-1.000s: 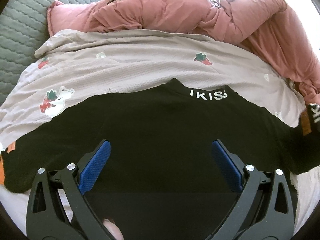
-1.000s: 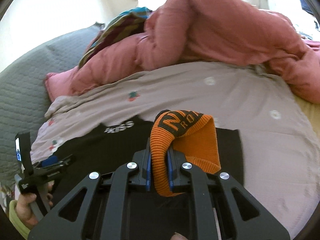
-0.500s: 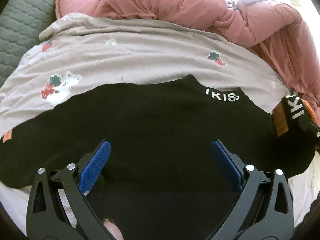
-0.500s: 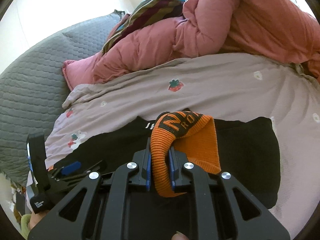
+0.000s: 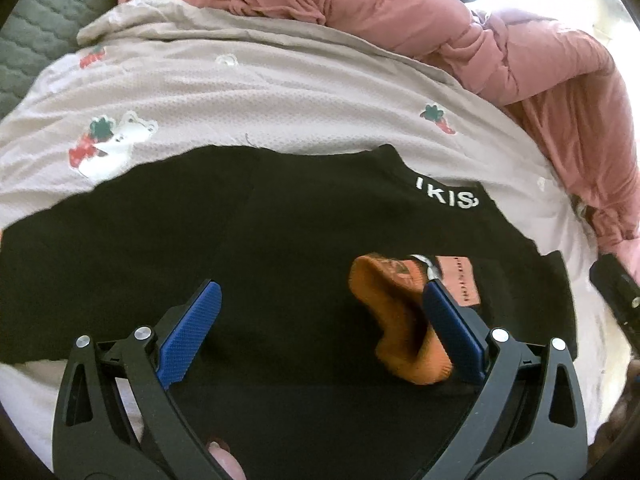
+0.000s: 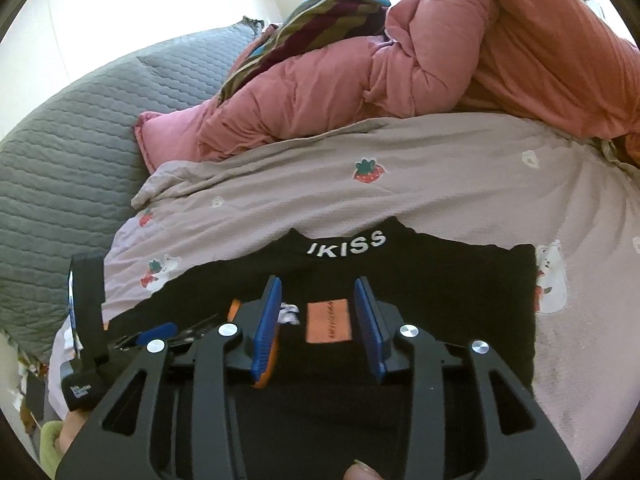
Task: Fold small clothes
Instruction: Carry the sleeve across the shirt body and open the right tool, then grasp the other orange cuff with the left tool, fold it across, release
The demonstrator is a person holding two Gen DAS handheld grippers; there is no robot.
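Note:
A small black sweater point(image 5: 280, 248) with white "IKISS" on its collar lies flat on the bed; it also shows in the right wrist view point(image 6: 460, 280). Its right sleeve is folded over the body, with the orange cuff point(image 5: 396, 320) and an orange label patch point(image 5: 460, 284) lying on top. My left gripper point(image 5: 320, 308) is open and hovers over the sweater's lower part, its right finger beside the cuff. My right gripper point(image 6: 316, 320) is open over the label patch point(image 6: 328, 322), with the orange cuff point(image 6: 266, 368) behind its left finger.
The sweater rests on a beige sheet with strawberry and bear prints point(image 5: 280, 92). A bunched pink duvet point(image 6: 440, 72) lies behind it, a striped cloth point(image 6: 320, 12) on top, and a grey quilted pillow point(image 6: 60, 168) at the left.
My right gripper carried the orange cuff leftward across the sweater, laid the sleeve on the body and opened. My left gripper stayed open over the hem.

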